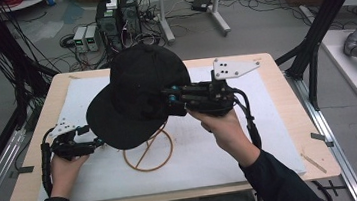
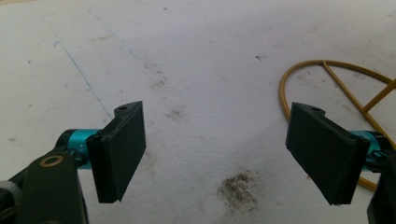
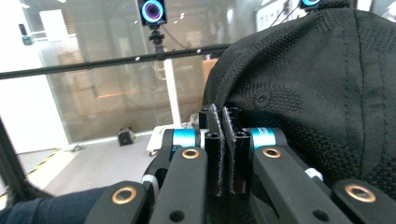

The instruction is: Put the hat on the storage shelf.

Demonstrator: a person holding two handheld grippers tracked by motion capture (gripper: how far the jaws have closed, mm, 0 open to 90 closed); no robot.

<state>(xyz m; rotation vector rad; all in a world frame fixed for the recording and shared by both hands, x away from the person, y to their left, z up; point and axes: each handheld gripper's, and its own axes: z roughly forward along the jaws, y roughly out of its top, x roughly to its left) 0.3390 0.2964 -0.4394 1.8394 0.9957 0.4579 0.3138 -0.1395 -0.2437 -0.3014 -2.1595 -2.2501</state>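
Black cap [image 1: 138, 92], nearest the high camera, hangs above the gold wire stand [image 1: 148, 149], pinched at its edge by the right hand-held gripper [image 1: 178, 96], whose jaws are closed on the fabric. Left of the stand, the left hand-held gripper [image 1: 93, 143] rests wide open and empty on the white worktop [image 1: 251, 138]. Judging by this, the cap is neither seated on nor clear of the stand.

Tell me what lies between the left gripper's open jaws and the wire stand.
Nothing but bare, stained white mat. In the left gripper view, the left gripper is open over it, and the stand's gold ring sits just beyond the right-hand jaw.
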